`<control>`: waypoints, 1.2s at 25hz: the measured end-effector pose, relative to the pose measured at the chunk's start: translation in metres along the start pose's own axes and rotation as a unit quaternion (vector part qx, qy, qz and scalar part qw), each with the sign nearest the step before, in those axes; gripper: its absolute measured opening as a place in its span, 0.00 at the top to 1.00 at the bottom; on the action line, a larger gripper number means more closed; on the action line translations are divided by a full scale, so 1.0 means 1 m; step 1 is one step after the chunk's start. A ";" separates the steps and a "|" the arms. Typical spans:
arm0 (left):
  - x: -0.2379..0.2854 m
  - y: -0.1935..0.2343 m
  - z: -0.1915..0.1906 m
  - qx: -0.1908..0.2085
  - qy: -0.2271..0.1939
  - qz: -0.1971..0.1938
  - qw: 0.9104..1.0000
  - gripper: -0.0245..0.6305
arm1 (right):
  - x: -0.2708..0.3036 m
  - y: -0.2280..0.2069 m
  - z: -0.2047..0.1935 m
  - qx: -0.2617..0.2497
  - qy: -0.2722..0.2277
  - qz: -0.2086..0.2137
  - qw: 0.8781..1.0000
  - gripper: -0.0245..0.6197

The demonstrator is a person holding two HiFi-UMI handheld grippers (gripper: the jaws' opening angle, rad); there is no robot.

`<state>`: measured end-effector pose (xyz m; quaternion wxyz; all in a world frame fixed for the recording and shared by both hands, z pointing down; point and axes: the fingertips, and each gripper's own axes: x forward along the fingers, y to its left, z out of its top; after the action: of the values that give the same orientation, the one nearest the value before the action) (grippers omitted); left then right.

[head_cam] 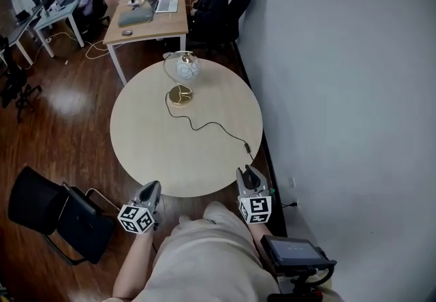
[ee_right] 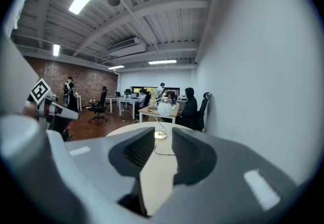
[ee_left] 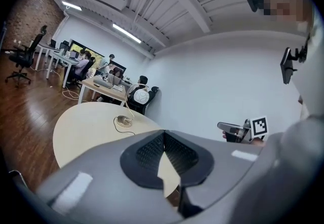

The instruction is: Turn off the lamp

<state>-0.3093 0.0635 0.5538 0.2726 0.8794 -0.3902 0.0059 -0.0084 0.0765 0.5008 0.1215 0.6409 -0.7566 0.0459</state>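
The lamp has a white globe shade on a curved gold stem and a round gold base. It stands at the far side of a round beige table. Its black cord runs across the top to a small inline switch near the right edge. My left gripper hovers at the near edge, shut with nothing in it; in its own view the left gripper shows pad tips touching. My right gripper is open and empty, just short of the switch. The right gripper points along the table toward the globe.
A white wall runs close along the table's right side. Behind the lamp stands a wooden desk with laptops, seated people and office chairs. A black chair sits on the wood floor at my lower left. A dark screen device is by my right hip.
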 end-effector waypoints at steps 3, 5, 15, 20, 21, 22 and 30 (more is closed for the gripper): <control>0.001 -0.006 -0.011 0.013 -0.006 0.006 1.000 1.00 | -0.002 0.001 -0.009 -0.026 -0.007 0.005 1.000 0.80; 0.001 -0.009 -0.020 0.005 -0.001 0.016 1.000 1.00 | -0.003 0.006 -0.011 -0.032 -0.002 0.017 0.999 0.80; 0.002 -0.032 -0.033 -0.005 0.006 0.042 0.999 0.98 | 0.000 0.021 -0.021 -0.071 0.031 0.052 0.996 0.80; 0.010 -0.036 -0.035 0.002 0.019 0.044 0.999 0.98 | 0.006 0.017 -0.031 -0.065 0.047 0.055 0.995 0.81; 0.011 -0.036 -0.037 0.001 0.021 0.044 0.999 0.98 | 0.006 0.019 -0.034 -0.066 0.051 0.056 0.995 0.83; 0.012 -0.037 -0.038 0.000 0.023 0.044 0.999 0.98 | 0.007 0.021 -0.035 -0.067 0.053 0.059 0.995 0.83; 0.018 -0.040 -0.044 -0.008 0.033 0.042 0.999 0.98 | 0.009 0.028 -0.045 -0.091 0.070 0.076 0.990 0.90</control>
<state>-0.2597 0.0944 0.5763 0.2920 0.8594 -0.4175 0.0432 -0.0320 0.0832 0.5488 0.2281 0.5631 -0.7937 0.0305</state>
